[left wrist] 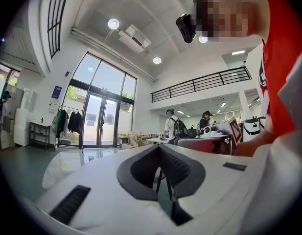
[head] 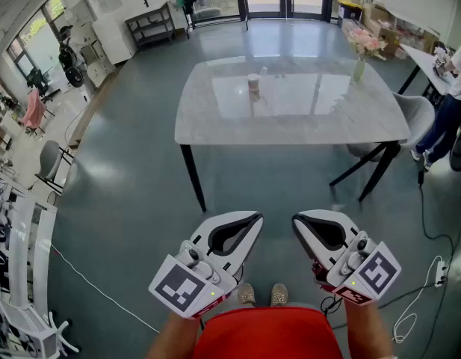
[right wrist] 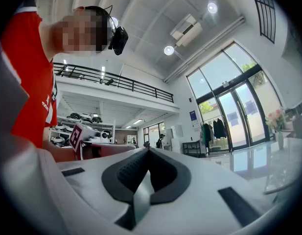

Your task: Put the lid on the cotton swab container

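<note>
A small cylindrical cotton swab container [head: 253,84] stands upright near the middle of the pale marble table [head: 305,122]. A small clear item [head: 263,71], possibly its lid, lies just behind it; it is too small to tell. My left gripper [head: 256,217] and right gripper [head: 296,219] hang side by side low in front of me, well short of the table's near edge. Both are shut with nothing between the jaws. In the left gripper view, the left gripper [left wrist: 159,147] has its jaws meeting at the tips. So does the right gripper [right wrist: 148,151] in the right gripper view.
A vase of pink flowers [head: 359,52] stands at the table's far right corner. A grey chair [head: 418,113] and a person [head: 448,103] are to the right of the table. Cables [head: 428,275] run over the floor at right. Shelving [head: 25,223] lines the left side.
</note>
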A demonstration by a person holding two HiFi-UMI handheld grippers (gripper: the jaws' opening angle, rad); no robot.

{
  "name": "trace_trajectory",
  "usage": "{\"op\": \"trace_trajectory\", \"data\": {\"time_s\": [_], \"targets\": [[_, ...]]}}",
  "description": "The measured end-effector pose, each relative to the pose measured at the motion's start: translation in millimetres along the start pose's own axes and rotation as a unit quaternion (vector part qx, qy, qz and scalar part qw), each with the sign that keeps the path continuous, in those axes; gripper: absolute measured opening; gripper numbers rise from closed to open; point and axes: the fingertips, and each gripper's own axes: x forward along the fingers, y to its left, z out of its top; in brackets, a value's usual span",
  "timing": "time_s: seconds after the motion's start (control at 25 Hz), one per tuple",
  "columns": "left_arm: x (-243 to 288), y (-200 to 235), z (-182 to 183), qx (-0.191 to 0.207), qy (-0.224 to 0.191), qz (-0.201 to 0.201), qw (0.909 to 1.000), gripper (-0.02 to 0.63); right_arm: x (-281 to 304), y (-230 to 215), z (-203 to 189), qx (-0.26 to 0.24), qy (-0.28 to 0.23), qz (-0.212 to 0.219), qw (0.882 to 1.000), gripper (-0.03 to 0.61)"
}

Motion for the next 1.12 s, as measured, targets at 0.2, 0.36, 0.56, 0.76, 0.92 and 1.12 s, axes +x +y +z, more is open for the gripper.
{"op": "trace_trajectory", "data": {"time_s": [0.2, 0.36, 0.56, 0.76, 0.92, 1.12], "targets": [[-2, -5, -2, -0.015, 0.011, -0.001, 0.9998, 0.017, -2, 3, 0, 0.000, 0.000, 0.002, 1.000, 0.017], [-3, -4, -1, -0.007, 0.003, 0.001, 1.0000, 0.016, -2, 4, 1, 0.000, -0.001, 0.002, 1.000, 0.017], [1, -9, 1, -0.007, -0.005, -0.001, 1.0000, 0.017, -8, 5, 2, 0.006, -0.008, 0.010, 1.000, 0.018], [3, -8, 3, -0.011, -0.003, 0.011, 0.9999, 0.017, -13, -2, 11, 0.015, -0.022, 0.009, 1.000, 0.018], [11, -6, 4, -0.012, -0.002, 0.025, 0.9996, 0.017, -20, -16, 10, 0.016, -0.018, 0.006, 1.000, 0.018], [24, -1, 10, -0.008, -0.011, 0.049, 0.9987, 0.017, -31, -35, 9, 0.015, -0.017, 0.016, 1.000, 0.018]]}}
